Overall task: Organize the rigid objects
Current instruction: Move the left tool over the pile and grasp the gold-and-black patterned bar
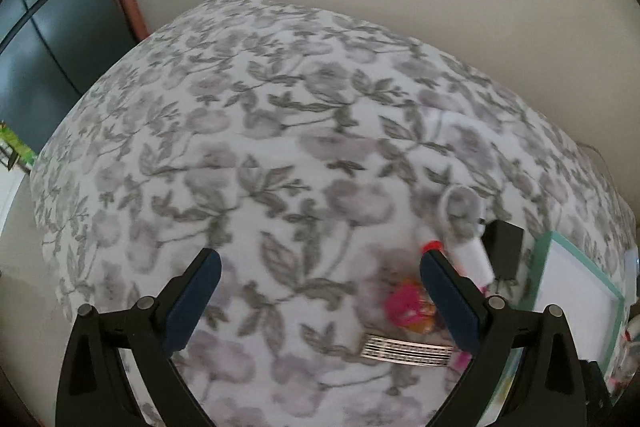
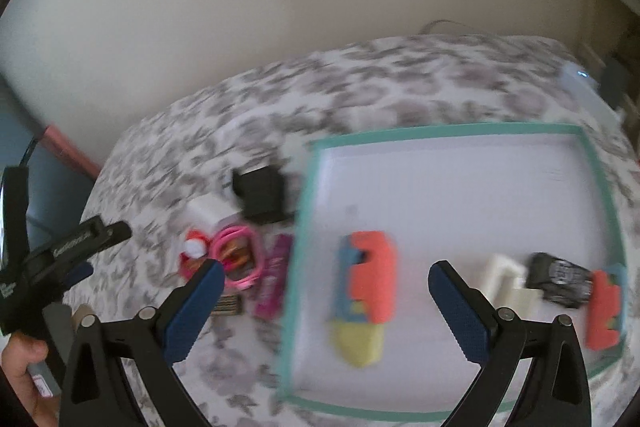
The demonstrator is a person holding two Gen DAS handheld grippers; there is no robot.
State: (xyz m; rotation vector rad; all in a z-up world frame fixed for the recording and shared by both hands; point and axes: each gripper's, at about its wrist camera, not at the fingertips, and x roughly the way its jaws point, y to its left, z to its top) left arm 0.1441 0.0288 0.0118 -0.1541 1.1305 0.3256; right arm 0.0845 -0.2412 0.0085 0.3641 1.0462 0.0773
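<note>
- Hanging over a bed [image 1: 280, 155] covered in a grey floral cloth, the left tool [image 1: 320, 271] is seen with its jaws spread wide and nothing between them.
- Just beyond and beside its right-hand finger [image 1: 448, 299], a cluster of small things is found: a pink object [image 1: 404, 303], a red-capped piece [image 1: 432, 247], a white tube [image 1: 476, 259] and a black block [image 1: 504, 239]; a striped strip [image 1: 408, 349] is laid flat just below them.
- A teal-rimmed white tray [image 2: 600, 171] is seen under the right tool [image 2: 326, 275], whose jaws are also held fully apart, gripping nothing.
- Between the fingers of the right tool, inside the tray, an orange, blue and yellow toy [image 2: 368, 291] is laid, untouched by either pad.
- Further right in the tray, a cream block [image 2: 504, 279], a black item [image 2: 560, 279] and a second orange piece [image 2: 606, 307] are set close together.
- Left of the tray, on the bed, a pink cable coil [image 2: 240, 255] and a magenta packet [image 2: 274, 279] are seen near the right tool's left-hand finger [image 2: 196, 307].
- Motion blur is present in the right wrist view.
</note>
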